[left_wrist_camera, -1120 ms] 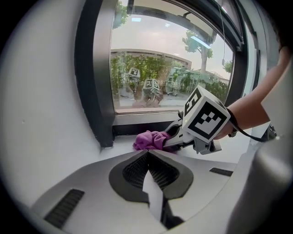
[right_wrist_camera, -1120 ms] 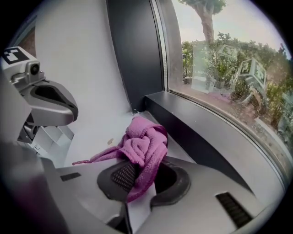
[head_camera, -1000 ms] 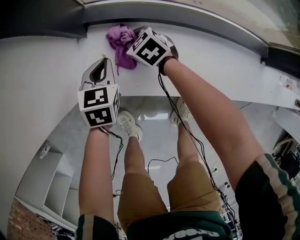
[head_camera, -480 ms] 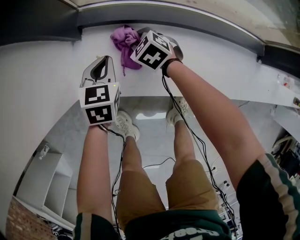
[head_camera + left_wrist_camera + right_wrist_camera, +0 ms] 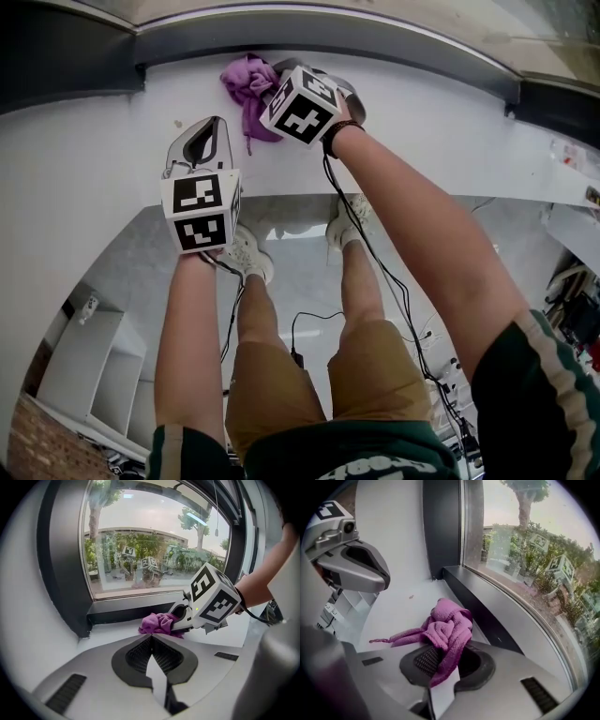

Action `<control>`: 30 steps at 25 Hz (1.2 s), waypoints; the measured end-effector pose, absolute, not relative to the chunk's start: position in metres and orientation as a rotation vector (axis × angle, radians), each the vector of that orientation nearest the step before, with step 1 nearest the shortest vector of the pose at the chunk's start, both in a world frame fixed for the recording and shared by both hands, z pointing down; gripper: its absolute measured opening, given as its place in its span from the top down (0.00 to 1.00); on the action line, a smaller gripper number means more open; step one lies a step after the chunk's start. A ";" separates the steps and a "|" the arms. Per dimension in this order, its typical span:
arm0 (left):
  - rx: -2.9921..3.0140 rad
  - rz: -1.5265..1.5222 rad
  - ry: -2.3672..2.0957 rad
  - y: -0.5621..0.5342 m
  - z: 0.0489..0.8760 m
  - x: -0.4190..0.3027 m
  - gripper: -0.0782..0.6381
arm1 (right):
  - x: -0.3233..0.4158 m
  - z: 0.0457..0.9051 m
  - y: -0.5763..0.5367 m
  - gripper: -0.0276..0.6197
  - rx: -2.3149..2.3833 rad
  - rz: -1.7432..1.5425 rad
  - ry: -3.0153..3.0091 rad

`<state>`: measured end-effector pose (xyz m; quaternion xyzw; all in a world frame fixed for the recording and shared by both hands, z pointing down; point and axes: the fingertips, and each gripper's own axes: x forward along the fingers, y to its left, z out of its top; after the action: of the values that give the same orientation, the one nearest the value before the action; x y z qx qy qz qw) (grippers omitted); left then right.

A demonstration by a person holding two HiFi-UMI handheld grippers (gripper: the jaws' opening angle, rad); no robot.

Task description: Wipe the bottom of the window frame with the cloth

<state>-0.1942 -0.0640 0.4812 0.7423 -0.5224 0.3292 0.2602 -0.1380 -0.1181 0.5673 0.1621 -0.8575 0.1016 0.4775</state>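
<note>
Now: right gripper [image 5: 444, 654] jaws pinch a fold of the cloth [image 5: 449, 626], the rest bunched on the sill [image 5: 405, 609] just beside the frame [image 5: 485, 613]. Left gripper [image 5: 151, 638] jaws pressed together, over the sill near the cloth; in its view the right gripper covers part of the cloth.

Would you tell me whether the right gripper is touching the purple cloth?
Touching. The right gripper view shows the purple cloth pinched between the fingers of the right gripper.
</note>
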 end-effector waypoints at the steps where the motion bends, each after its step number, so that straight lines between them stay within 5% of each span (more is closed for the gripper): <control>1: 2.016 0.892 -1.413 -0.065 0.481 -0.190 0.88 | -0.134 0.567 -0.118 0.84 0.398 0.249 -2.095; 30: 2.166 0.951 -1.276 -0.079 0.481 -0.042 0.88 | 0.015 0.569 -0.110 0.84 0.523 0.258 -2.047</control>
<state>-0.0418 -0.0786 0.4808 0.7851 -0.4627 0.3447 0.2251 0.0153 -0.1105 0.5685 0.2146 -0.8411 0.1058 0.4851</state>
